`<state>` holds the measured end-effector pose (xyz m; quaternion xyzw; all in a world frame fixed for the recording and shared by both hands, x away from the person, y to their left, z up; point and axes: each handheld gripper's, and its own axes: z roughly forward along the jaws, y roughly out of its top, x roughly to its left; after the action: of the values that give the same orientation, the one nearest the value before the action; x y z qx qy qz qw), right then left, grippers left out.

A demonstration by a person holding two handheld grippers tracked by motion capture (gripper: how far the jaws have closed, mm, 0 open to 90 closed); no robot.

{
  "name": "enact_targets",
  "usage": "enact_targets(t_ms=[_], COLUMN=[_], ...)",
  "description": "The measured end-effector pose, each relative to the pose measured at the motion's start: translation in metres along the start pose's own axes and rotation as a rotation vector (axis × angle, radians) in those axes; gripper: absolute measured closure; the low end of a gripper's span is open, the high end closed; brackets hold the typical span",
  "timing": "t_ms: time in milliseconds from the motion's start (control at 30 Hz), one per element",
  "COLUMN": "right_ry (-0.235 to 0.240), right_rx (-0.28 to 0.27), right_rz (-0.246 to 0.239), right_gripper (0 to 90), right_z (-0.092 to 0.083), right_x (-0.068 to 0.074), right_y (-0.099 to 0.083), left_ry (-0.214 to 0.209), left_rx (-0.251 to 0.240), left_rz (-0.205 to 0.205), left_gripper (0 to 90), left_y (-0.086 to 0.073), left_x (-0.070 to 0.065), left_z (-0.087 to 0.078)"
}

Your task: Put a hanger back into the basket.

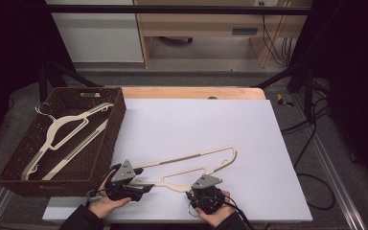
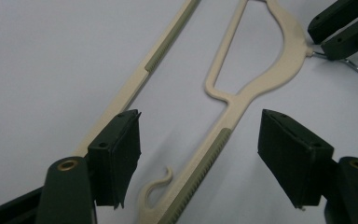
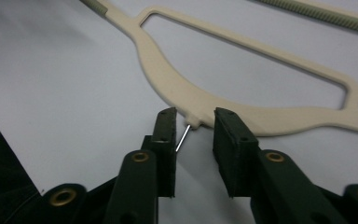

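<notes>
At the table's left edge, a brown basket (image 1: 106, 143) holds one cream hanger (image 1: 62, 132); a second hanger (image 1: 191, 163) lies flat on the white board (image 1: 196, 120). Left gripper (image 1: 141, 188) spreads wide over its end; right gripper (image 1: 202, 188), part-open, straddles the wire neck (image 3: 182, 139). Both should probably close squarely before lifting.

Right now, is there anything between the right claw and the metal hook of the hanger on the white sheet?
Nothing visible. The right claw is open, its jaws on either side of the hook's wire stem, where it leaves the neck of the cream hanger.
</notes>
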<state>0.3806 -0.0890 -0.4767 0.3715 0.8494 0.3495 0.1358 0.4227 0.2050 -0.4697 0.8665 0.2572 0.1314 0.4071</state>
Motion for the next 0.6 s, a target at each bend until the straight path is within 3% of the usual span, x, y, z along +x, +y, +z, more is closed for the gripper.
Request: enact_targets(t_ms=[167,300,500,600], right_ry=[-0.016,-0.022,0.001,-0.021], right_rx=[0.005,0.023,0.044,0.055], right_rz=[0.016,0.031,0.073,0.094], right_gripper=[76.4,86.7,87.7,88.0], right_z=[0.0008,0.0004,-0.0009,-0.0032], right_x=[0.0031,0.0046,0.0004,-0.0019], right_y=[0.0002,0.0018,0.0032,0.0023], left_ry=[0.001,0.0,-0.003,-0.003], left_rx=[-0.012,-0.017,-0.016,-0.016], left_rz=[0.001,-0.011,-0.01,-0.012], left_gripper=[32.3,33.0,33.5,33.8], left_y=[0.0002,0.0001,-0.0001,-0.0002], left_x=[-0.0005,0.0006,-0.0003,-0.0006], left_z=[-0.0014,-0.0029,-0.0029,-0.0031])
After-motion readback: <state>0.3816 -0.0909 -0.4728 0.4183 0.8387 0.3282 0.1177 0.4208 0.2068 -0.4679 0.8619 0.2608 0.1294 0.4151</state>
